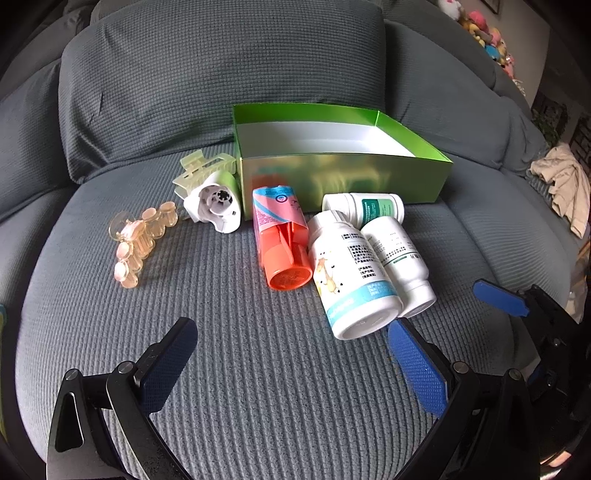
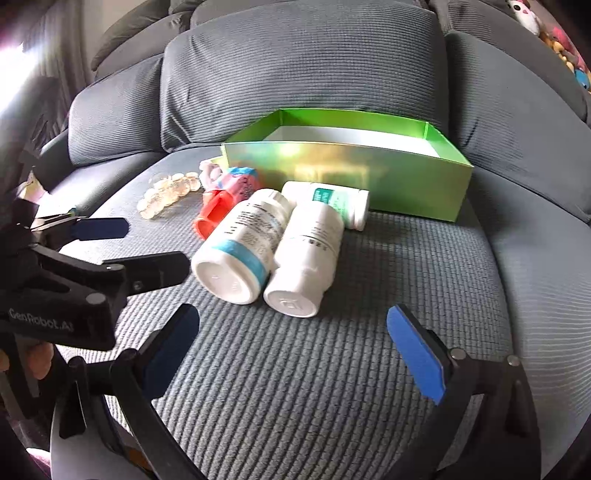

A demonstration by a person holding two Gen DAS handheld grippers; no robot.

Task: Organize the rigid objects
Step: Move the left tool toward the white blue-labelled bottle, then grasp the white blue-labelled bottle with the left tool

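Observation:
An open green box [image 1: 343, 177] [image 2: 369, 173] stands empty at the back of the grey sofa seat. In front of it lie three white bottles: one with a blue band [image 1: 351, 273] [image 2: 240, 251], a plain one [image 1: 399, 258] [image 2: 306, 258] and a green-labelled one [image 1: 365, 208] [image 2: 332, 201]. Left of them lie an orange-capped bottle [image 1: 282, 240] [image 2: 225, 206], a white plastic part [image 1: 216, 203], a pale green hair clip [image 1: 201, 170] and a clear peach hair clip [image 1: 142, 240] [image 2: 168, 194]. My left gripper [image 1: 291, 365] is open and empty. My right gripper [image 2: 293, 358] is open and empty near the bottles.
Sofa back cushions [image 1: 221, 62] rise behind the box. A cream cloth [image 1: 565, 184] lies at the right. Soft toys [image 1: 487, 33] sit at the far right. The right gripper shows in the left wrist view [image 1: 502, 295]; the left gripper shows in the right wrist view [image 2: 140, 251].

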